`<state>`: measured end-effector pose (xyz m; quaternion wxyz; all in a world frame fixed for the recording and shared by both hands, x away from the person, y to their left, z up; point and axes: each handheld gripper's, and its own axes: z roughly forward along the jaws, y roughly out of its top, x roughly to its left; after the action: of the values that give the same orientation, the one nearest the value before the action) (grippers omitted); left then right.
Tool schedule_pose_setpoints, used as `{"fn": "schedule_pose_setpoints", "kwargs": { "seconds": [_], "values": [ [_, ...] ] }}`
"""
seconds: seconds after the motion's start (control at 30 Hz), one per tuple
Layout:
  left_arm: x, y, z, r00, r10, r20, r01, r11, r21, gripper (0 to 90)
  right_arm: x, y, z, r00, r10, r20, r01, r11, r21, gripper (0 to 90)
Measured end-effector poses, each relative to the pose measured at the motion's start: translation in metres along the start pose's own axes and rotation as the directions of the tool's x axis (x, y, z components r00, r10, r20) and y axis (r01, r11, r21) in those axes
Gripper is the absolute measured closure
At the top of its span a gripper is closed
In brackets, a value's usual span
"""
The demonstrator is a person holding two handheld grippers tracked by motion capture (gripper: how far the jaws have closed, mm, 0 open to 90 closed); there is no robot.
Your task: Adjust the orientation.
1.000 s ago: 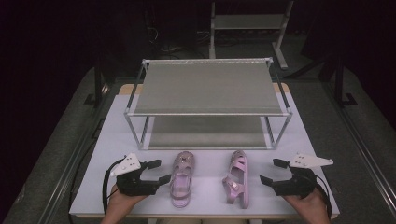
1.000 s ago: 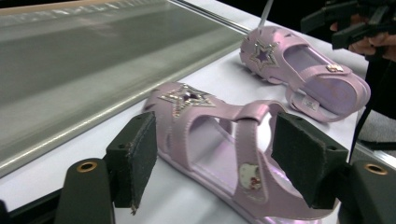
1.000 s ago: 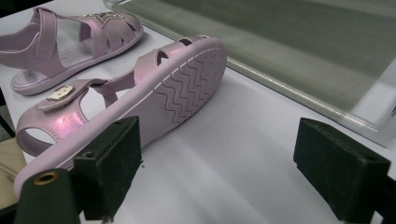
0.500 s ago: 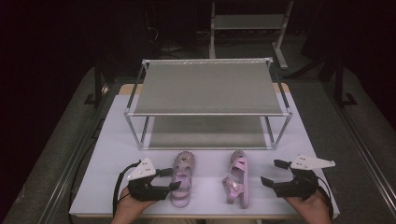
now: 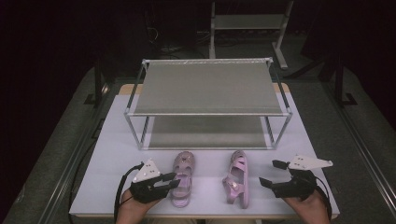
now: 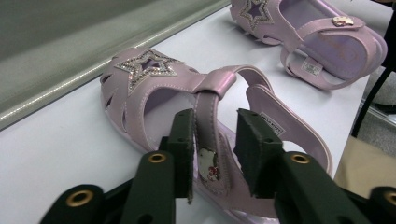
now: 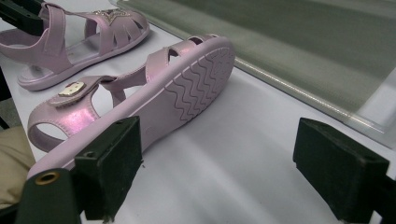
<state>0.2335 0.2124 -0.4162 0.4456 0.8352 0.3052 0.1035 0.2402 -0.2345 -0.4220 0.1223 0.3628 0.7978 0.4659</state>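
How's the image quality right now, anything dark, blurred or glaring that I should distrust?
High view: table evenly lit, surroundings nearly black, both sandals small and soft. Left gripper view: strap between the tongs sharp, rack blurred. Right gripper view: sole crisp, near pads soft, a bright patch of glare on the rack at the right edge.
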Motion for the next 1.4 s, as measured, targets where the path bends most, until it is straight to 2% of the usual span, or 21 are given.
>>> {"fn": "schedule_pose_setpoints", "kwargs": {
  "seconds": [0.2, 0.33, 0.5, 0.53, 0.57, 0.63, 0.7, 0.73, 0.77, 0.8, 0.87, 0.93, 1.07, 1.1, 1.13, 1.17, 1.2, 1.27, 1.3, 1.37, 1.4],
  "values": [
    [0.000, -0.001, -0.001, 0.9996, -0.016, -0.022, 0.016, 0.9998, 0.006, 74.7, 0.001, 0.000, 0.001, 1.0000, -0.003, 0.002, 0.003, 1.000, 0.007, 14.9],
    [0.003, -0.003, -0.002, 0.9975, -0.070, -0.004, 0.070, 0.9975, -0.011, 78.4, 0.000, 0.000, 0.000, 1.0000, -0.005, 0.003, 0.005, 1.000, 0.007, 14.9],
    [0.007, -0.004, -0.005, 0.9957, -0.092, -0.009, 0.091, 0.9954, -0.030, 80.5, -0.002, -0.001, -0.001, 1.0000, 0.005, 0.006, -0.005, 1.000, 0.002, 14.9],
    [0.011, -0.006, -0.007, 0.9927, -0.120, -0.006, 0.120, 0.9914, -0.053, 81.5, -0.003, -0.001, -0.001, 0.9999, 0.011, 0.003, -0.011, 1.000, 0.002, 14.9],
    [0.011, -0.006, -0.007, 0.9927, -0.120, -0.006, 0.120, 0.9914, -0.053, 81.9, -0.003, -0.001, -0.001, 0.9999, 0.011, 0.003, -0.011, 1.000, 0.002, 14.9],
    [0.017, -0.008, -0.010, 0.9869, -0.161, 0.015, 0.162, 0.9829, -0.088, 82.6, -0.003, -0.002, -0.001, 1.0000, 0.006, 0.003, -0.006, 1.000, 0.005, 15.0],
    [0.019, -0.009, -0.011, 0.9856, -0.168, 0.020, 0.169, 0.9807, -0.098, 83.1, -0.003, -0.002, -0.001, 1.0000, 0.006, 0.003, -0.006, 1.000, 0.005, 14.9],
    [0.020, -0.009, -0.013, 0.9833, -0.180, 0.024, 0.182, 0.9775, -0.107, 83.4, -0.003, -0.002, -0.002, 0.9999, 0.010, 0.003, -0.010, 1.000, 0.003, 15.0],
    [0.024, -0.011, -0.015, 0.9783, -0.205, 0.032, 0.207, 0.9694, -0.132, 83.6, -0.003, -0.002, -0.002, 0.9999, 0.011, 0.003, -0.011, 1.000, 0.001, 15.0],
    [0.024, -0.011, -0.015, 0.9783, -0.205, 0.032, 0.207, 0.9694, -0.132, 83.7, -0.003, -0.002, -0.002, 0.9999, 0.011, 0.003, -0.011, 1.000, 0.001, 15.0],
    [0.028, -0.013, -0.019, 0.9675, -0.245, 0.063, 0.252, 0.9537, -0.164, 83.9, -0.004, -0.002, -0.001, 0.9999, 0.014, 0.004, -0.014, 1.000, 0.002, 14.9],
    [0.031, -0.014, -0.021, 0.9605, -0.266, 0.081, 0.277, 0.9442, -0.178, 84.0, -0.003, -0.002, -0.001, 0.9999, 0.015, 0.003, -0.015, 1.000, 0.003, 15.0],
    [0.032, -0.015, -0.023, 0.9569, -0.276, 0.091, 0.289, 0.9369, -0.197, 84.1, -0.003, -0.002, -0.001, 0.9999, 0.012, 0.005, -0.013, 1.000, 0.005, 14.9],
    [0.032, -0.015, -0.023, 0.9553, -0.280, 0.094, 0.294, 0.9339, -0.203, 84.1, -0.003, -0.002, -0.001, 0.9999, 0.014, 0.006, -0.014, 1.000, 0.003, 15.0],
    [0.032, -0.015, -0.024, 0.9518, -0.289, 0.101, 0.305, 0.9271, -0.218, 84.2, -0.003, -0.002, -0.001, 0.9998, 0.018, 0.004, -0.018, 1.000, -0.003, 15.0],
    [0.032, -0.015, -0.024, 0.9518, -0.289, 0.101, 0.305, 0.9271, -0.218, 84.1, -0.003, -0.002, -0.001, 0.9998, 0.018, 0.004, -0.018, 1.000, -0.003, 15.0],
    [0.033, -0.015, -0.025, 0.9473, -0.300, 0.111, 0.318, 0.9199, -0.229, 84.1, -0.004, -0.002, -0.001, 0.9998, 0.018, 0.006, -0.018, 1.000, -0.003, 15.0],
    [0.033, -0.015, -0.025, 0.9454, -0.305, 0.116, 0.324, 0.9167, -0.234, 84.2, -0.004, -0.002, -0.001, 0.9998, 0.018, 0.007, -0.018, 1.000, -0.002, 15.0],
    [0.033, -0.015, -0.026, 0.9416, -0.312, 0.126, 0.335, 0.9105, -0.243, 84.2, -0.004, -0.002, -0.001, 0.9998, 0.018, 0.007, -0.018, 1.000, -0.001, 15.0],
    [0.033, -0.014, -0.026, 0.9385, -0.318, 0.135, 0.343, 0.9042, -0.255, 84.2, -0.004, -0.002, -0.002, 0.9998, 0.018, 0.007, -0.018, 1.000, -0.002, 15.0],
    [0.033, -0.014, -0.026, 0.9385, -0.318, 0.135, 0.343, 0.9042, -0.255, 84.2, -0.004, -0.003, -0.002, 0.9998, 0.018, 0.007, -0.018, 1.000, -0.002, 15.0]
  ]
}}
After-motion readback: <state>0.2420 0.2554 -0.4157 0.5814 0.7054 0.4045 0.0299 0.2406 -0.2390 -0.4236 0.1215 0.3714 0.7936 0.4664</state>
